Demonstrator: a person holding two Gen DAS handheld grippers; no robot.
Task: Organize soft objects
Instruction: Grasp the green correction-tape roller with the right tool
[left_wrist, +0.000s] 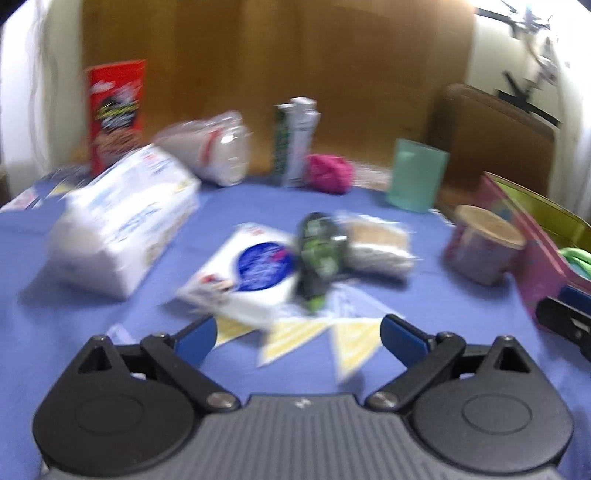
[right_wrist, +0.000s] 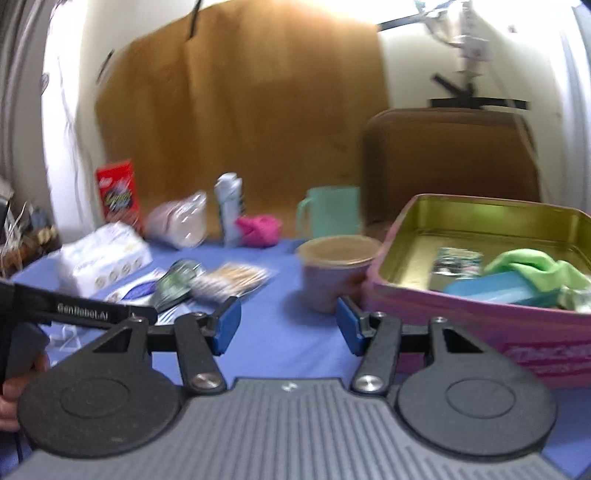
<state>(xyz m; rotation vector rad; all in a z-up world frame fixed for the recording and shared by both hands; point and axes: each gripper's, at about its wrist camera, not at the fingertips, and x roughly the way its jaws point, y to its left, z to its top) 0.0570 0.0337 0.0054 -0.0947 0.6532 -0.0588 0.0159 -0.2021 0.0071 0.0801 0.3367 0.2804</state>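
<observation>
My left gripper (left_wrist: 298, 338) is open above the blue cloth, with nothing between its fingers. Ahead of it lie a white flat pack with a blue oval (left_wrist: 243, 269), a dark green pouch (left_wrist: 320, 254) and a bag of cotton swabs (left_wrist: 376, 245). A large white tissue pack (left_wrist: 122, 221) lies to the left, a pink soft ball (left_wrist: 328, 172) at the back. My right gripper (right_wrist: 288, 325) is open and empty, just left of the pink tin box (right_wrist: 480, 321). The tin holds a green cloth (right_wrist: 535, 267), a blue pack (right_wrist: 491, 288) and a small packet (right_wrist: 458, 260).
A lidded pink cup (right_wrist: 336, 269) stands beside the tin. At the back stand a teal mug (right_wrist: 332, 214), a white carton (right_wrist: 231, 206), a red box (right_wrist: 118, 192) and a clear bag (right_wrist: 181, 221). The left gripper's body (right_wrist: 74, 310) and a hand show at the right view's left edge.
</observation>
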